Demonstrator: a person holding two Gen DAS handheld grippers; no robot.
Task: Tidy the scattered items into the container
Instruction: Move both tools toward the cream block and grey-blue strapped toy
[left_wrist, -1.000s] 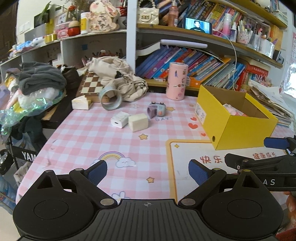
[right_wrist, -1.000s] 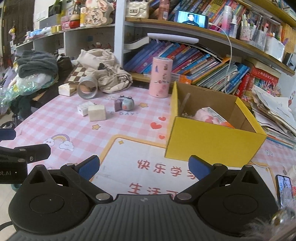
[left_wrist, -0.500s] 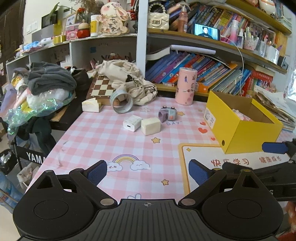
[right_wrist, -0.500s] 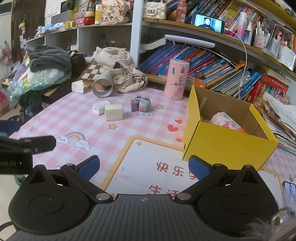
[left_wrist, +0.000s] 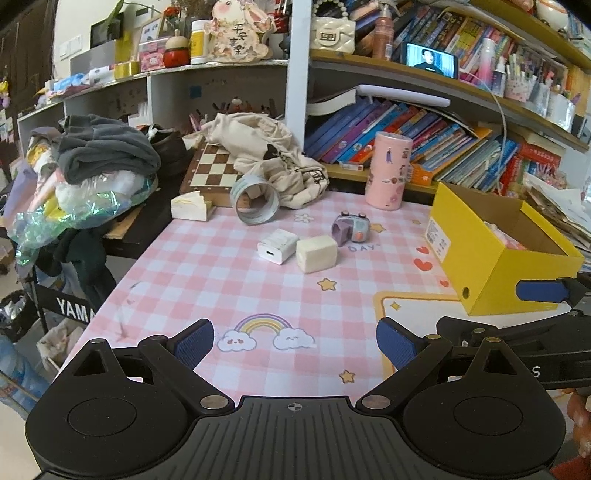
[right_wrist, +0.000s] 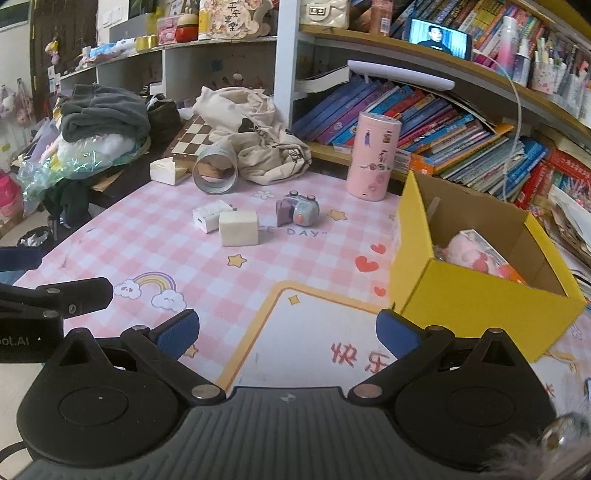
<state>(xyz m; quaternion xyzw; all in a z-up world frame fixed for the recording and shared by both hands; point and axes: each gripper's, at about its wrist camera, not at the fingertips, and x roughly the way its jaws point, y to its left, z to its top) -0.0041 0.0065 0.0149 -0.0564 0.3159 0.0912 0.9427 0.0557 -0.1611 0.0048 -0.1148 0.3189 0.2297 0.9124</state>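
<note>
As both grippers retreated, yellow box (left_wrist: 491, 258) shrank.

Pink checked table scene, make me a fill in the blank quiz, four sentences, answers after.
1. The box on the table is coloured ____.
2. The white charger touches the cream ____.
3. The tape roll lies on its ____.
4. Both the left gripper and the right gripper are ____.

Answers: yellow; block; side; open
</note>
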